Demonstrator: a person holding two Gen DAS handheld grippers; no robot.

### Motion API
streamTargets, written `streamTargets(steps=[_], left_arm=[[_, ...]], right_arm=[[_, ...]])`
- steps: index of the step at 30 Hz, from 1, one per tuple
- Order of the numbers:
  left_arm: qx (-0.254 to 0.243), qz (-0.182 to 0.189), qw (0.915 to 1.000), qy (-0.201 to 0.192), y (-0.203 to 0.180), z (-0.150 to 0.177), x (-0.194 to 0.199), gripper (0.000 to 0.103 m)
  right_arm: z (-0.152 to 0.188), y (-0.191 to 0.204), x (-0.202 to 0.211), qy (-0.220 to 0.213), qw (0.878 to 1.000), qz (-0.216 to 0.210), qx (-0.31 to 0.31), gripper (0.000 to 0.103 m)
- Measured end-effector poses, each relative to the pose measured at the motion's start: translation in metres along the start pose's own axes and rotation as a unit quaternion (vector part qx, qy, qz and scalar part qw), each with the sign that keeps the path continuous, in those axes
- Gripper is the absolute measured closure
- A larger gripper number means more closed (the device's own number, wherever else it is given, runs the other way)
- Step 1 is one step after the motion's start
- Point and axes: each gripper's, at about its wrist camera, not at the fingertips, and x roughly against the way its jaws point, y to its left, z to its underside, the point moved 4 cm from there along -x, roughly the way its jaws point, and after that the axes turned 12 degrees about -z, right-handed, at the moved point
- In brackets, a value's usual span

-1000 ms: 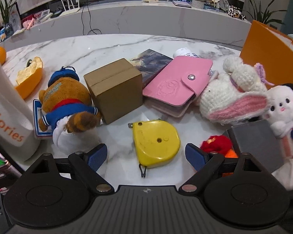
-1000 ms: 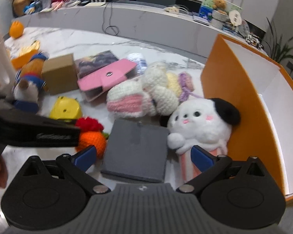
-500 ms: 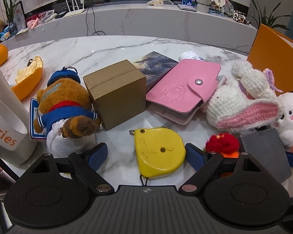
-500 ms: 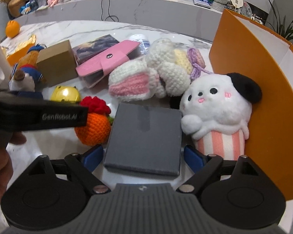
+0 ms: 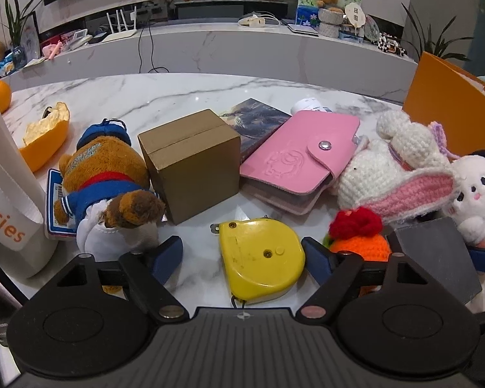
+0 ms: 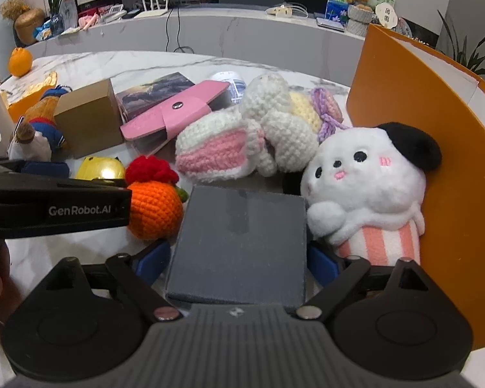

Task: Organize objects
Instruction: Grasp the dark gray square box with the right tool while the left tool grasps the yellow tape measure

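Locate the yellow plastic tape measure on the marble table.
In the left wrist view the yellow plastic tape measure lies low centre, between the left claw's closing jaws, in front of the brown cardboard box.

**Left gripper closing around a yellow tape measure on a cluttered marble table**

The left gripper [image 5: 242,255] sits at six o'clock, its blue-tipped jaws closing, the yellow tape measure [image 5: 260,260] lying between them with gaps on both sides. At nine o'clock lies a brown plush bear in blue clothes [image 5: 105,184]. A brown cardboard box [image 5: 190,165] stands just above centre, a pink snap wallet [image 5: 299,158] at one o'clock. A white crocheted bunny [image 5: 397,161] lies at three o'clock, a crocheted orange [image 5: 360,239] beneath it. The marble table [image 5: 165,97] stretches toward twelve.
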Motion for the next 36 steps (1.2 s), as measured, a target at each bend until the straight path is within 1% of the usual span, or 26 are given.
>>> streamTargets(steps=[1, 2, 3, 6, 9, 14, 15, 16, 17, 18, 20, 22, 23, 24, 27, 28, 29, 32, 36], left_arm=[[0.0, -0.001, 1.0, 0.001, -0.001, -0.001, 0.0, 0.008], [0.0, -0.003, 1.0, 0.001, -0.001, -0.001, -0.001, 0.007], [0.001, -0.006, 1.0, 0.0, -0.001, -0.001, -0.001, 0.006], [0.004, -0.014, 0.9998, -0.01, -0.001, 0.001, -0.003, 0.0], [0.005, -0.015, 0.9998, -0.014, 0.0, 0.002, -0.004, 0.0], [0.0, -0.016, 0.9999, 0.0, -0.001, 0.001, -0.001, 0.001], [-0.004, -0.014, 0.9999, 0.002, -0.002, 0.002, 0.0, 0.004], [-0.009, -0.01, 0.9999, 0.002, -0.002, 0.002, 0.001, 0.011], [-0.018, -0.003, 0.9998, -0.002, -0.002, 0.003, 0.003, 0.015], [-0.028, 0.005, 0.9996, -0.007, -0.004, 0.004, 0.004, 0.021], [-0.035, 0.013, 0.9992, -0.011, -0.004, 0.006, 0.006, 0.025], [-0.044, 0.022, 0.9987, -0.014, -0.004, 0.008, 0.008, 0.033], [-0.047, 0.025, 0.9985, -0.013, -0.004, 0.008, 0.009, 0.036], [-0.049, 0.028, 0.9983, -0.013, -0.004, 0.009, 0.01, 0.04], [-0.053, 0.034, 0.998, -0.008, -0.004, 0.01, 0.012, 0.042], [-0.054, 0.036, 0.9979, -0.006, -0.004, 0.011, 0.012, 0.042], [-0.055, 0.037, 0.9978, -0.004, -0.004, 0.012, 0.013, 0.042], [-0.053, 0.044, 0.9977, 0.003, 0.0, 0.015, 0.016, 0.042], [-0.034, 0.058, 0.9976, 0.017, 0.012, 0.016, 0.019, 0.042]], right_arm=[[0.001, 0.001, -0.002, -0.005, 1.0, -0.002, -0.002, 0.001], [0.001, 0.003, -0.004, -0.008, 1.0, 0.009, 0.0, 0.001], [0.001, 0.003, -0.003, -0.009, 1.0, 0.01, -0.002, 0.001], [-0.002, 0.001, -0.004, 0.002, 1.0, 0.009, -0.013, 0.001], [-0.002, 0.0, -0.005, 0.005, 1.0, 0.01, -0.016, 0.001], [0.004, 0.001, -0.004, -0.014, 1.0, 0.01, -0.008, 0.001], [0.004, 0.001, -0.004, -0.017, 1.0, 0.01, -0.005, 0.001], [0.005, 0.001, -0.003, -0.021, 1.0, 0.009, -0.002, 0.001], [0.006, 0.001, -0.003, -0.026, 1.0, 0.01, 0.002, 0.001], [0.008, 0.002, -0.002, -0.032, 0.999, 0.011, 0.009, 0.001], [0.01, 0.003, -0.001, -0.039, 0.999, 0.012, 0.022, 0.002], [0.008, 0.003, 0.001, -0.031, 0.999, 0.012, 0.021, 0.002], [0.007, 0.002, 0.0, -0.023, 1.0, 0.012, 0.017, 0.002], [0.006, 0.001, 0.001, -0.016, 1.0, 0.01, 0.013, 0.002], [0.005, 0.002, 0.004, -0.01, 1.0, 0.0, 0.006, 0.012], [0.005, 0.003, 0.006, -0.01, 1.0, -0.001, 0.008, 0.022], [0.005, 0.004, 0.008, -0.009, 1.0, -0.003, 0.009, 0.025], [0.005, 0.006, 0.008, 0.001, 1.0, -0.009, 0.007, 0.025], [0.006, 0.007, 0.011, 0.006, 1.0, -0.01, 0.007, 0.025]])
